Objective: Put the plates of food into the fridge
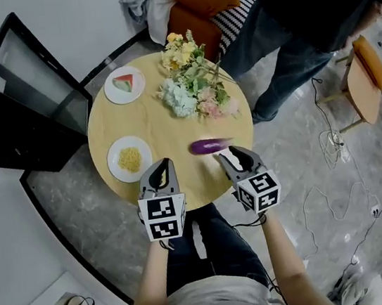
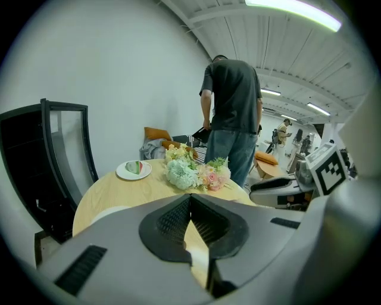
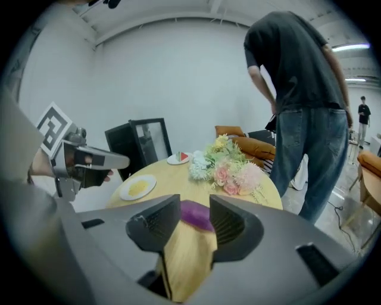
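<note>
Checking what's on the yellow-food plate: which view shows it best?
The head view: the yellow-food plate lies whole, seen from above. The right gripper view shows it small and slanted; the left gripper view shows only a pale sliver behind the left hand-held gripper.

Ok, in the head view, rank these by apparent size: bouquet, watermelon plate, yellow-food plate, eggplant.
1. bouquet
2. watermelon plate and yellow-food plate: they look alike, so unranked
3. eggplant, smallest

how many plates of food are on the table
2. White round plate with a watermelon slice: far left of the round wooden table. White round plate of yellow food: near left, ahead of the left gripper. None looks hidden.
</note>
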{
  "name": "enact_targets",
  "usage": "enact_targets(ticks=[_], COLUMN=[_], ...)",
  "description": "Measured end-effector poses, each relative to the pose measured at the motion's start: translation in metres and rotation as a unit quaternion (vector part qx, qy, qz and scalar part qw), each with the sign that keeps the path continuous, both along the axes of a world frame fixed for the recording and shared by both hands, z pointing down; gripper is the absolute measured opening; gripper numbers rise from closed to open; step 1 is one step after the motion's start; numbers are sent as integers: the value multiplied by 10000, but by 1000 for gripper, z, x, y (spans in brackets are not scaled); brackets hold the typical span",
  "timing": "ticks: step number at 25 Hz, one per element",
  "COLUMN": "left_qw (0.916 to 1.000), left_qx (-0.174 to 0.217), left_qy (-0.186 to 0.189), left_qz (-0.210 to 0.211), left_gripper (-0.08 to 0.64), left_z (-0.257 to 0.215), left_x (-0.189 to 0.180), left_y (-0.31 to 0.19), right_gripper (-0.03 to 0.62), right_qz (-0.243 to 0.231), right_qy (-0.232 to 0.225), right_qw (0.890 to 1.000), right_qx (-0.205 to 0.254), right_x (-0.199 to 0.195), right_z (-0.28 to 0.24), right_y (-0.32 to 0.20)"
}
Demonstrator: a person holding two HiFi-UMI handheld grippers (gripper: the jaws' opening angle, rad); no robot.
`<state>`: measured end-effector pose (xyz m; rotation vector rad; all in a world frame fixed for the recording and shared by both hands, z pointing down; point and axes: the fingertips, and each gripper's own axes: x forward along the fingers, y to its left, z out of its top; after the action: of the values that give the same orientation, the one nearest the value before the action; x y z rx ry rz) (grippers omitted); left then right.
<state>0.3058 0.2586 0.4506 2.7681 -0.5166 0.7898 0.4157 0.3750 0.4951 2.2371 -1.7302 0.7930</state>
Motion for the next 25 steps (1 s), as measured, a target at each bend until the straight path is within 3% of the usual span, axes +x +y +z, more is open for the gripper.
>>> enact_targets(ticks=[7, 14, 17, 21, 25], left_qw=[9999, 9993, 9989, 9981, 9973], left_qx=[-78, -104, -122, -145, -184], left_qy=[-30, -170, -224, -289, -341], left_qz=[-145, -300, -387, -519, -627], left_gripper=[8, 8, 8, 8, 8], left_z=[8, 15, 18, 24, 29], left_x=[8, 7, 3, -1, -1], left_y=[5, 5, 5, 4, 7], right_gripper=[233, 272, 272, 272, 272], right_qz=[-682, -1753, -2313, -3167, -3650], right_qy=[145, 507, 703, 894, 962], right_qw=[9954, 9761, 9594, 9279, 9047], right_qx=[-652, -1181, -1452, -1752, -1975], right_x=[17, 30, 34, 29, 29], right_z=[31, 53, 65, 77, 90], right_y=[0, -4, -3, -2, -3])
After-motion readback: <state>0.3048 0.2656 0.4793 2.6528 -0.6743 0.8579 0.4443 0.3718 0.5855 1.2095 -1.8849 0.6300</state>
